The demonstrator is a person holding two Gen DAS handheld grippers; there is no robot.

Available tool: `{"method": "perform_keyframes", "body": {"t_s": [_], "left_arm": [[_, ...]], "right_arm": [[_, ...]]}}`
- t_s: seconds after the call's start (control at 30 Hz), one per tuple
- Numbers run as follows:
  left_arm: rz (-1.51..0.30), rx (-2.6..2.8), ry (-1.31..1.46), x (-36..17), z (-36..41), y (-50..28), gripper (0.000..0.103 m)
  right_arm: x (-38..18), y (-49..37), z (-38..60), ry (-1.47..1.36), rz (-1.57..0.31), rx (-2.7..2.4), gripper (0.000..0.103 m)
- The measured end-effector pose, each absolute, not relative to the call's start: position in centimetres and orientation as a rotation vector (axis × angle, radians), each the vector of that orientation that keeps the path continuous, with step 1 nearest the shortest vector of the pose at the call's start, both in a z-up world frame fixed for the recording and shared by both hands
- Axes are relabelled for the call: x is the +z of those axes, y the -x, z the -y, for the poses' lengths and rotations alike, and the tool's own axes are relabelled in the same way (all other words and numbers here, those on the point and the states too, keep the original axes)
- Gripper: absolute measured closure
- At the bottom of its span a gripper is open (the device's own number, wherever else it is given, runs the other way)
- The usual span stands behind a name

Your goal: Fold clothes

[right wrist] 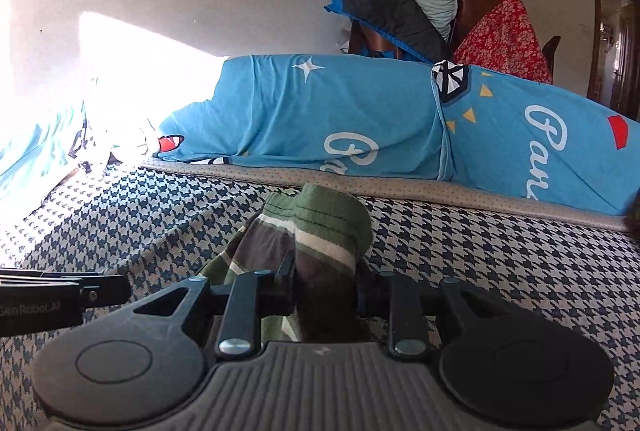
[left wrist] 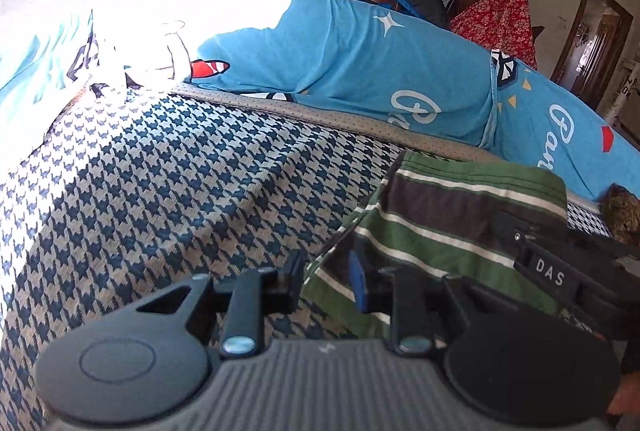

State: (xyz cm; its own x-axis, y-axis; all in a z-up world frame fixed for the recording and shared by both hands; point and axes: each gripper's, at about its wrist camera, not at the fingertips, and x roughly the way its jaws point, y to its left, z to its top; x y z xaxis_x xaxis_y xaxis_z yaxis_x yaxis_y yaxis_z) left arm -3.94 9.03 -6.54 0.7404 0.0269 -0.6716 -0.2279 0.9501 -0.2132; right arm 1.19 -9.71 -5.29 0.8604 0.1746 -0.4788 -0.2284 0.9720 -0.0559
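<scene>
A green garment with grey and white stripes (left wrist: 460,215) lies bunched on the houndstooth bed cover (left wrist: 160,171). In the left wrist view my left gripper (left wrist: 326,277) is shut on the garment's near left edge, with cloth pinched between the black finger and the blue pad. The right gripper's black body (left wrist: 560,273) reaches into the cloth from the right. In the right wrist view my right gripper (right wrist: 325,283) is shut on a thick fold of the same garment (right wrist: 320,227), which humps up above the fingers. The left gripper's body (right wrist: 60,295) shows at the left edge.
A rolled blue quilt with white lettering (right wrist: 320,103) runs along the far side of the bed against the wall. Behind it stand pillows and a dark blue cushion (right wrist: 392,15) and a red floral cloth (right wrist: 504,39). A doorway (right wrist: 616,43) is at the far right. Strong sunlight falls on the left.
</scene>
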Motion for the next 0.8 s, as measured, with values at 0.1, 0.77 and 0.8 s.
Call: {"method": "perform_keyframes", "body": {"t_s": [0.1, 0.77, 0.8], "left_arm": [[-0.744, 0.133, 0.287, -7.0, -8.5, 3.5, 0.08], [-0.753, 0.027, 0.275, -8.2, -6.2, -0.6, 0.074], [-0.758, 0.034, 0.267, -8.4, -6.1, -0.8, 0.073]], "right_arm": [[-5.6, -2.0, 10.1, 0.142, -0.48, 0.163, 0.071], [-5.2, -2.6, 18.8, -0.071, -0.609, -0.027, 0.055], [-5.4, -2.7, 19.2, -0.089, -0.629, -0.027, 0.055]]}}
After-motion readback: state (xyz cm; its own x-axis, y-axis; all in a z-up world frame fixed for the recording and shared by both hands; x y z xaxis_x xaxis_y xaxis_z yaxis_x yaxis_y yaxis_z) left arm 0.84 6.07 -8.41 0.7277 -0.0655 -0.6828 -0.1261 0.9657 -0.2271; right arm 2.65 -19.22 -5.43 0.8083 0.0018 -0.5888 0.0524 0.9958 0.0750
